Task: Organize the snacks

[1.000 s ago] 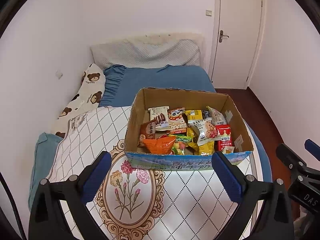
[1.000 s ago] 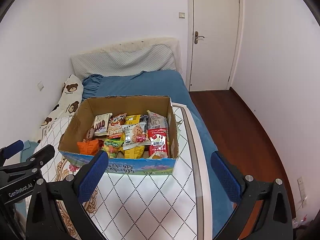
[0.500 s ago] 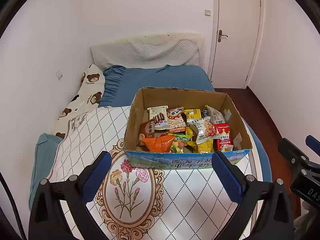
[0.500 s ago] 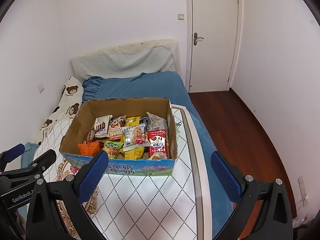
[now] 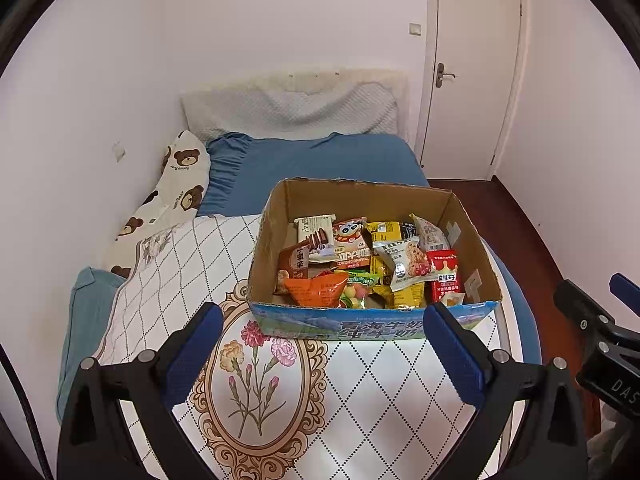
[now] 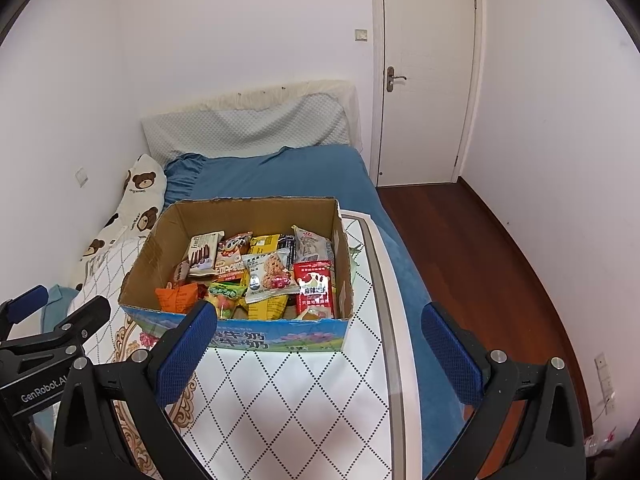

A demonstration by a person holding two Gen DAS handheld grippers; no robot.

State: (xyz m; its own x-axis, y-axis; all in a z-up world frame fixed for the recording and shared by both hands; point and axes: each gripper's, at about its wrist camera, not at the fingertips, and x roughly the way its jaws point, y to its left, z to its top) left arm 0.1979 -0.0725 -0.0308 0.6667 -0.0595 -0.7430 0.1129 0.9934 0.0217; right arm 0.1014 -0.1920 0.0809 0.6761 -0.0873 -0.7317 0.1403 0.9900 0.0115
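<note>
Snacks point(image 5: 360, 264) fill one cardboard box point(image 5: 472, 240), which sits on the patterned tabletop point(image 5: 360, 408) ahead of my left gripper point(image 5: 322, 344). From the left wrist camera I count roughly a dozen packets, though the lower ones are buried and I cannot give an exact figure: one orange bag point(image 5: 316, 290) at the front, one red packet point(image 5: 445, 274) at the right, one cookie packet point(image 5: 318, 236) toward the back. My left jaws are spread wide with nothing between them, well short of the box. Behind the table I see one bed point(image 5: 320, 160) with one grey pillow point(image 5: 292, 112) and one bear-print pillow point(image 5: 176, 196), plus one closed door point(image 5: 472, 72). The other tool juts in at the right edge. From the right wrist camera, the same box point(image 6: 256, 216) lies ahead and slightly left of my right gripper point(image 6: 316, 344), whose jaws also stand spread and empty. The snacks point(image 6: 256, 276) show the red packet point(image 6: 314, 288) nearest the box's right wall. One door point(image 6: 424, 72) and dark wood floor point(image 6: 472, 248) lie to the right; the left tool point(image 6: 48, 340) crowds the lower left corner.
</note>
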